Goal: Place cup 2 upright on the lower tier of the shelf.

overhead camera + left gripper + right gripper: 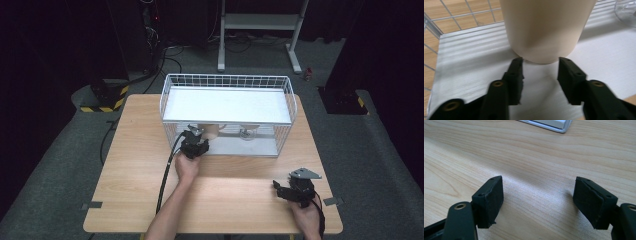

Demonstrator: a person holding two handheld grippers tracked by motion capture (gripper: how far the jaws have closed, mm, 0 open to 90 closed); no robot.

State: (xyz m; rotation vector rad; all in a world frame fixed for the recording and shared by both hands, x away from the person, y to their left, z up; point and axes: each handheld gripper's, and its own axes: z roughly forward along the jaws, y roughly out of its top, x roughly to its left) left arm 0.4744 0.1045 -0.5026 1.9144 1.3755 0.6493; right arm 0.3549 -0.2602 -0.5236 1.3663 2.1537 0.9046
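Left gripper view — glass (627, 11) beside cup (546, 30), wire basket (434, 30) around.

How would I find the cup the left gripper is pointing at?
Look for the white wire basket at the table's far side. On its lower shelf, near the left, stands a beige cup. Its neighbour is see-through glass; the cup is plain, solid cream.

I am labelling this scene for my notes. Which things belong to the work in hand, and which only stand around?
In the work:
- beige cup
- left gripper, jaws open just before the cup
- wire basket

Standing around:
- clear glass
- right gripper, open over the wooden table
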